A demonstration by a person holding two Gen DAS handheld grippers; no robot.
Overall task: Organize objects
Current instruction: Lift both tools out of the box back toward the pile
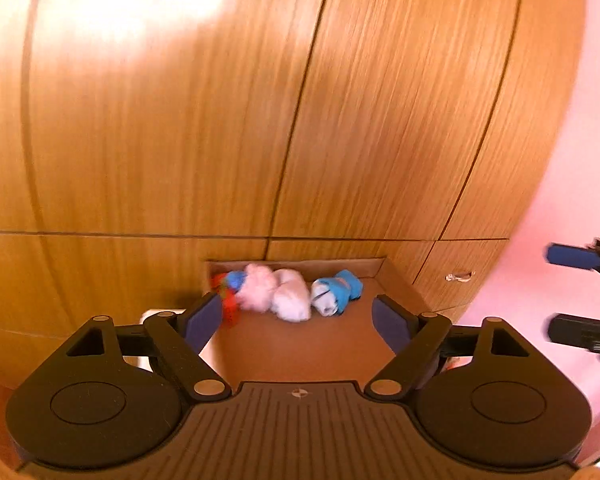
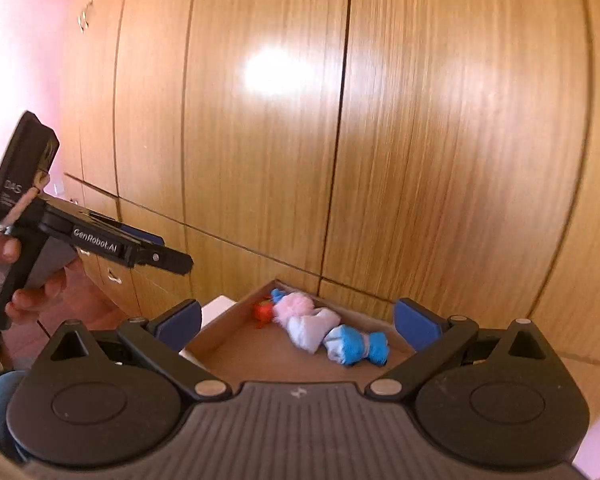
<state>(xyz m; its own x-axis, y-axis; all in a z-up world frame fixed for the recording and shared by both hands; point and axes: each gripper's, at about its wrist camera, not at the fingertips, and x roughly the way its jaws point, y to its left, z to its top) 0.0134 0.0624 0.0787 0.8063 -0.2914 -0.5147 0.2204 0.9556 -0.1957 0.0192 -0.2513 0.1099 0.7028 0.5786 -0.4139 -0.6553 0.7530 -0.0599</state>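
A brown cardboard box [image 1: 300, 344] stands before a wooden wardrobe. Along its far wall lie rolled sock bundles: a red and blue one [image 1: 229, 292], a pink fluffy one [image 1: 258, 290], a white one [image 1: 292, 296] and a blue and white one [image 1: 336, 292]. The same row shows in the right wrist view, with the box [image 2: 236, 352], the pink bundle [image 2: 296, 306] and the blue and white bundle [image 2: 356, 346]. My left gripper [image 1: 300, 320] is open and empty above the box. My right gripper [image 2: 298, 326] is open and empty above the box too.
Wooden wardrobe doors [image 1: 220, 120] fill the background, with drawers and a metal handle [image 1: 460, 277] at the lower right. A pink wall [image 1: 580, 160] is on the right. The left gripper, held by a hand, shows at the left of the right wrist view [image 2: 100, 240].
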